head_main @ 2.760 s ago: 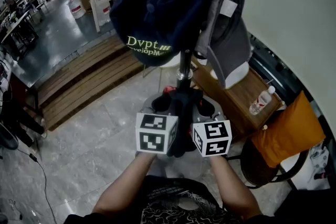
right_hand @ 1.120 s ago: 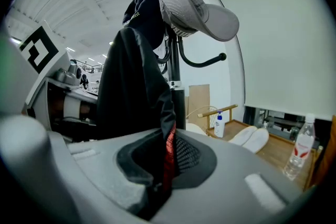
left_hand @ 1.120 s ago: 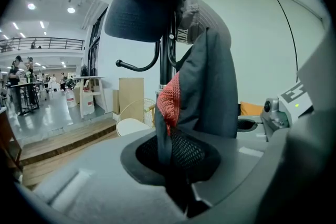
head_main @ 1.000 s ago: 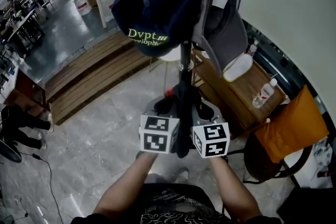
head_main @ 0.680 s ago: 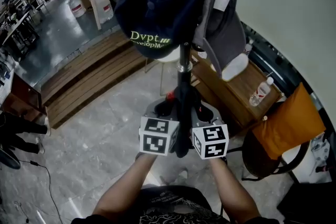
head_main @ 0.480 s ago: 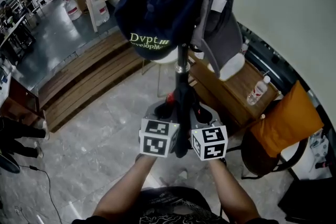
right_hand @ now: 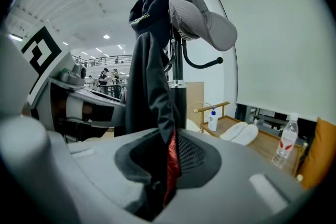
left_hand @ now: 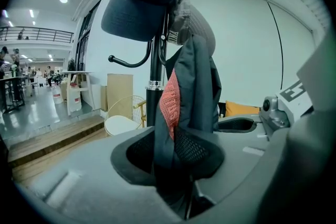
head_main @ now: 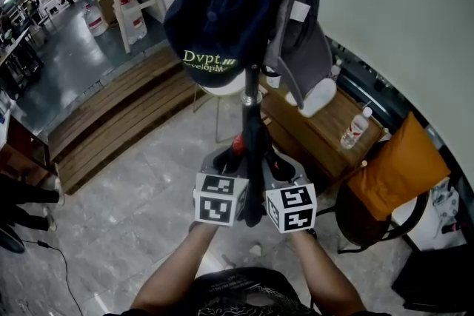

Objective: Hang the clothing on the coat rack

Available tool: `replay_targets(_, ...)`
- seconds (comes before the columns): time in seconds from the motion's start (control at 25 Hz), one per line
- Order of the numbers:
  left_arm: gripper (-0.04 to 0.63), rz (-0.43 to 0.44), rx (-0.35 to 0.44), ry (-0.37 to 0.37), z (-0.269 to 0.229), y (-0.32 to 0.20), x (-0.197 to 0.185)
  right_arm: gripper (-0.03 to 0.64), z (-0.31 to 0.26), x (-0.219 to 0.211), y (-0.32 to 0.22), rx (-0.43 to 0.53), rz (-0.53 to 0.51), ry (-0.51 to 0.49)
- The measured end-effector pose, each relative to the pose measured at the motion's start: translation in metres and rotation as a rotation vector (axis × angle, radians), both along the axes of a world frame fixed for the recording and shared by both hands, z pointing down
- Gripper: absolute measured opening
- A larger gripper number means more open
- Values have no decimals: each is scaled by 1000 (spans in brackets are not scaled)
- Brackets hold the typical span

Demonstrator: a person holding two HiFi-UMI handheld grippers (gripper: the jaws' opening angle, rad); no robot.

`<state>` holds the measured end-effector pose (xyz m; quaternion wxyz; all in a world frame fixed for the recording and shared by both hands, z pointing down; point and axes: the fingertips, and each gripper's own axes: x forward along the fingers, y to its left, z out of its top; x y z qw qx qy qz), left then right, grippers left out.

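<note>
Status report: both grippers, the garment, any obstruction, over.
Left gripper jaws opening, garment between them. Right gripper shut on garment. Garment drapes from coat rack under navy cap, grey cap. Nothing blocking.

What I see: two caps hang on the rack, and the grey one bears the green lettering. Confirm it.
Wrong cap: the head view shows the green lettering on the navy cap, not the grey cap. Both do hang on the rack.

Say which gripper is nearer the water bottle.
Right. The right gripper, shut on the dark garment, is on the water bottle's side of the rack pole; the left gripper, jaws opening with that garment between them, is across it.
</note>
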<state>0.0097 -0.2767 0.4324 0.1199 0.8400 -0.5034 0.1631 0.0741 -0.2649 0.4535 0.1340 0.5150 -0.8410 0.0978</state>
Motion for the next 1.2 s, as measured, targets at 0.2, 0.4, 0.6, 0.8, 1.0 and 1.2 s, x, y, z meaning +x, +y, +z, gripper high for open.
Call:
replay_targets(0.2,103,4,0,2,0,9,-1,60,-2,-1,9,5,1,1)
replay_targets(0.4,109,6,-3,11,-2,19,-3,70,-6,-2,17,10,6,1)
replay_targets(0.6,109,11,1,7,-5,30,-3,80,-10,-2,29,17,16,1)
replay_targets(0.8,109,14,8,13,-8,40,-3,80,-16,0,38,27,27,3)
replay_targets(1.0,109,17,14,16,-10,50,-4,80,-20,2,49,34,40,-9)
replay_targets(1.2,109,21,16,20,-12,61,-5,80,-27,4,61,37,57,-39)
